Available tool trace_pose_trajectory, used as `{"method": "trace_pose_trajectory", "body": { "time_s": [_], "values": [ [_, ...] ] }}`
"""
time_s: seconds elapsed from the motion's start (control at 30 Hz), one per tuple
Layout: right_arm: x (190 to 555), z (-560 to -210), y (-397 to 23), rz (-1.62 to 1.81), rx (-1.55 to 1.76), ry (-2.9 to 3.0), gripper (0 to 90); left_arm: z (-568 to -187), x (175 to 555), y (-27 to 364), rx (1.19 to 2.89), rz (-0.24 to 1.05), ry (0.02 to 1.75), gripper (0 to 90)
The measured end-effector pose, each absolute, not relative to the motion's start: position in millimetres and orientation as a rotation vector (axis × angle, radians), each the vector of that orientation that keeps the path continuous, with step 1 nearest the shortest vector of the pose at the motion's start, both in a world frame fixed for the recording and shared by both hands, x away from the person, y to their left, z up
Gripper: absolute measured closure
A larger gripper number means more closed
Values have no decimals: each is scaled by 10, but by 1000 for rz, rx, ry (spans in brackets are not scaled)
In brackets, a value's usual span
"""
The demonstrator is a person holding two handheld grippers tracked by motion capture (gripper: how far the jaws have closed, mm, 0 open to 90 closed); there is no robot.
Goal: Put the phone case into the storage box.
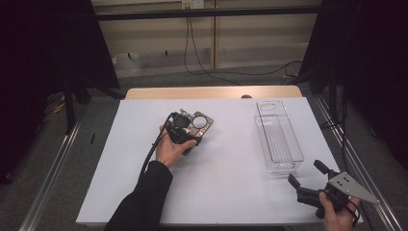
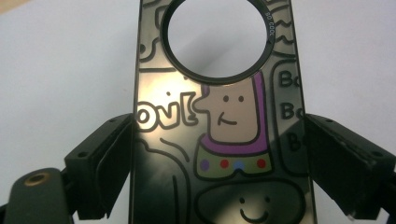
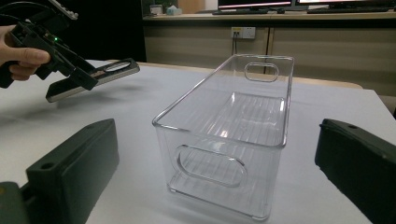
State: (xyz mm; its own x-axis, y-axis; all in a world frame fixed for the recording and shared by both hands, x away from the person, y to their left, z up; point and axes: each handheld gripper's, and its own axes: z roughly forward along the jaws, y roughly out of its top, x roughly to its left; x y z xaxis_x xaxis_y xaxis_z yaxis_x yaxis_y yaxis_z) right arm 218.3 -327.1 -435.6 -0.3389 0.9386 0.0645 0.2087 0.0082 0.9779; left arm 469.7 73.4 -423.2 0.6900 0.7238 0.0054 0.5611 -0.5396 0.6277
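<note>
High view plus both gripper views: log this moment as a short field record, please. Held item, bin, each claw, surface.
held item: phone case with cartoon print and round camera hole, lifted off the table
left claw: shut on the phone case's two long edges
right claw: open, holding nothing, near the bin's close end
bin: clear plastic bin, upright, with nothing in it, cut-out handles at both ends
surface: white sheet over a wooden table
</note>
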Motion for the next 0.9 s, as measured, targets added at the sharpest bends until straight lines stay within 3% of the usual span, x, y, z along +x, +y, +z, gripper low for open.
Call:
{"method": "trace_pose_trajectory", "body": {
  "time_s": [0.9],
  "values": [
    [2176,-4356,-3276,1381,1203,1613,0,-4237,4527,973,2111,427,849,124]
  ]
}}
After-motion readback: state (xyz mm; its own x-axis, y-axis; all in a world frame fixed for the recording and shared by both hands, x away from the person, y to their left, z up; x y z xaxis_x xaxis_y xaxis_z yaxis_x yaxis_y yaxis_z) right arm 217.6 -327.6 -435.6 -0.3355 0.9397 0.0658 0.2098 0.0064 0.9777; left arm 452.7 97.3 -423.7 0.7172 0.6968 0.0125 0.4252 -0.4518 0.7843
